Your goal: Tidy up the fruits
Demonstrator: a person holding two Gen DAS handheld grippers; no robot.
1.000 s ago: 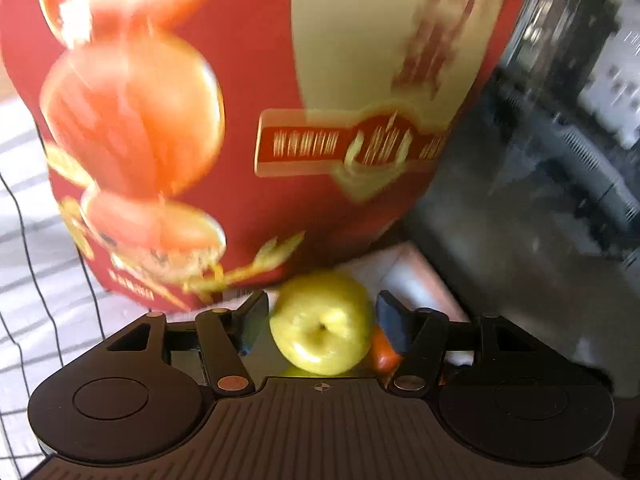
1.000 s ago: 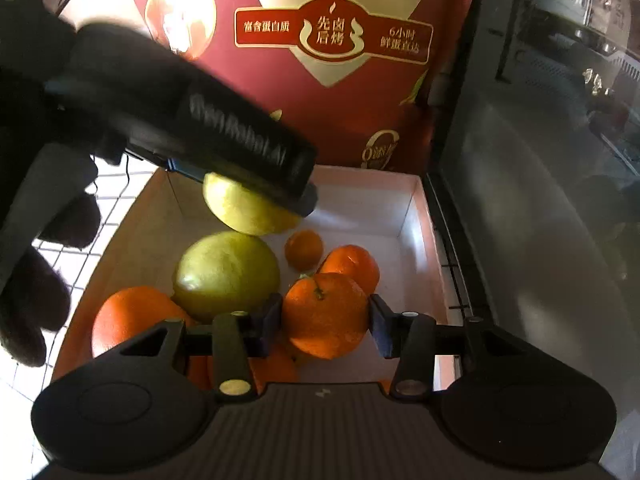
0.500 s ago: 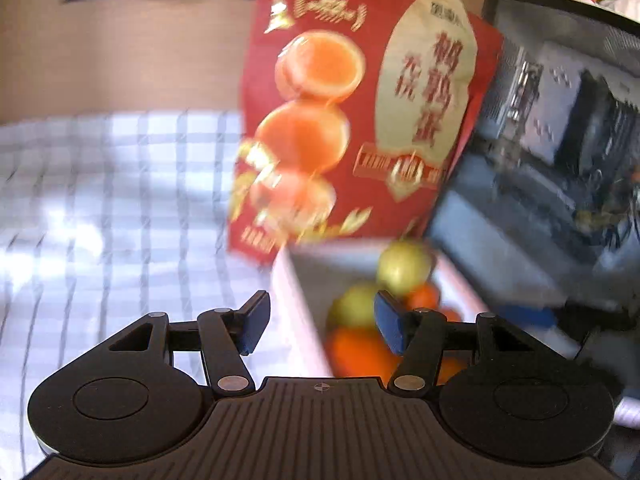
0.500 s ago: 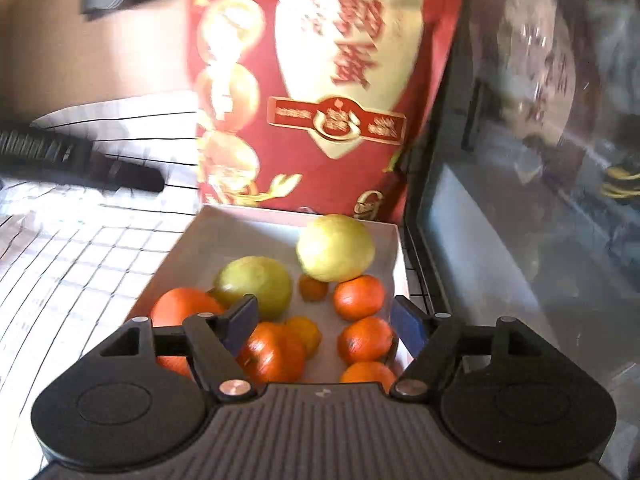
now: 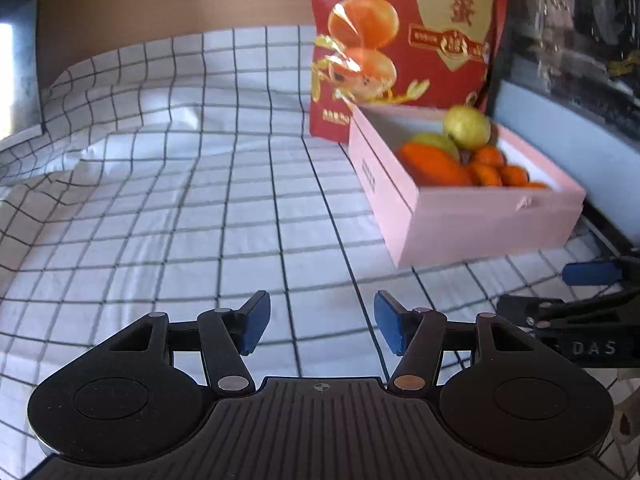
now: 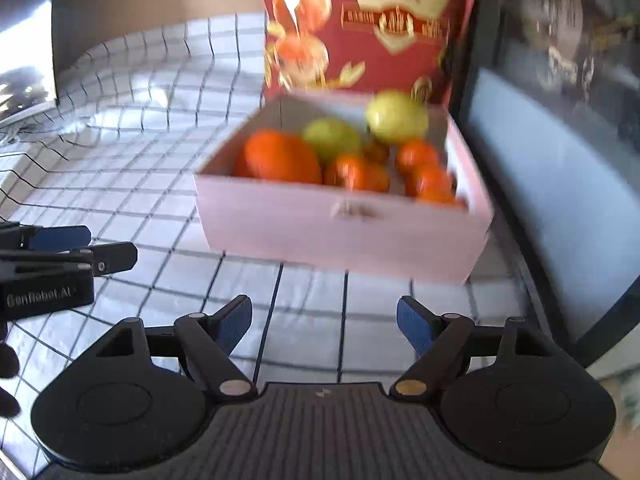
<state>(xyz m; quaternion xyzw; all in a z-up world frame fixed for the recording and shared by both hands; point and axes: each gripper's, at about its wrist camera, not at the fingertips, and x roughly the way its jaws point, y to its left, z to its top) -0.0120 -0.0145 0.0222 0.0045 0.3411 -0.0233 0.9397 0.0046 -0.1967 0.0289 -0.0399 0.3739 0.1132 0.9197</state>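
Left wrist view: the left gripper (image 5: pixel 322 322) hangs over the checked tablecloth (image 5: pixel 160 200), its blue-padded jaws apart with nothing between them, only cloth below. Ahead and to the right sits the pink box (image 5: pixel 460 216), open at the top, holding the fruit: a yellow-green pear (image 5: pixel 467 127) at the back, a second green fruit (image 5: pixel 436 142) beside it, a large orange (image 5: pixel 434 164) in front, and several small tangerines (image 5: pixel 496 168) to the right. A red snack bag (image 5: pixel 400 40) stands upright directly behind the box. The right gripper's fingers (image 5: pixel 592 273) enter at the right edge, low over the cloth.

Right wrist view: the right gripper (image 6: pixel 325 323) faces the near wall of the pink box (image 6: pixel 340 224), well short of it. Its jaws have just been opening and now stand wide apart, with nothing between them. The fruit lies inside the box, blurred: large orange (image 6: pixel 282 158) at left, two green fruits (image 6: pixel 332 138) behind, tangerines (image 6: pixel 420 168) at right. The left gripper's body (image 6: pixel 48 268) shows at the left edge. A dark glass panel (image 6: pixel 560 160) borders the box on the right.
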